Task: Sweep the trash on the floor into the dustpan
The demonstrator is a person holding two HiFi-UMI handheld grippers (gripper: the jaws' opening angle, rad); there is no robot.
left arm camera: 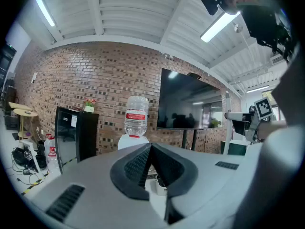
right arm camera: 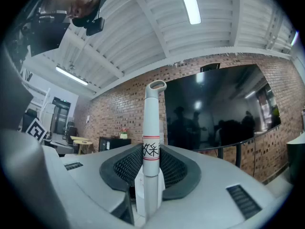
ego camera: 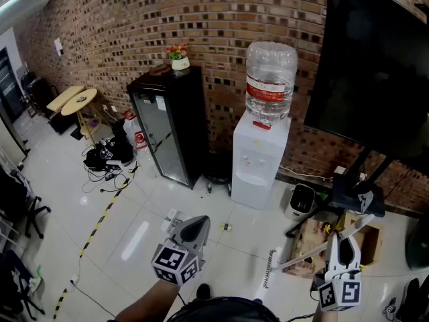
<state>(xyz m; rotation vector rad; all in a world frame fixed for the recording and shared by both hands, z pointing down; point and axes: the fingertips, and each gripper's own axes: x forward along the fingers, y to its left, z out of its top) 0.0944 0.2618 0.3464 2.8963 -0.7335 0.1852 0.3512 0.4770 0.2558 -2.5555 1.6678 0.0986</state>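
Left gripper (ego camera: 194, 227): lower centre of the head view. Its own view (left arm camera: 150, 149) shows the jaws pressed together at the tips with nothing between them.

Right gripper (ego camera: 340, 243): lower right of the head view, pinching the broom handle (ego camera: 308, 253). In its own view (right arm camera: 151, 159) the white tube stands upright between the ribbed pads.

Broom: the handle slants from the right gripper down-left to the brush head (ego camera: 268, 268), which sits low over the floor (ego camera: 154, 213).

Handling: I'd judge it a light, stiff, smooth tube that could twist in a pinch. The grip sits around the printed band, and the free left gripper could steady it lower down.

Trash: a small scrap (ego camera: 226, 227) lies on the tiles just above centre-bottom. It may be the litter, though it's too small to be sure.

Dustpan: I can't find it in any view.

Only in the right gripper view: the handle's label band and the hanging loop on its end (right arm camera: 151, 128).

Only in the head view: the brush end, the tiles and the scrap.

Far back: the water dispenser (ego camera: 260, 156) at centre, the black cabinet (ego camera: 167, 126) to its left and the dark screen (ego camera: 375, 66) at upper right, all against the brick wall.
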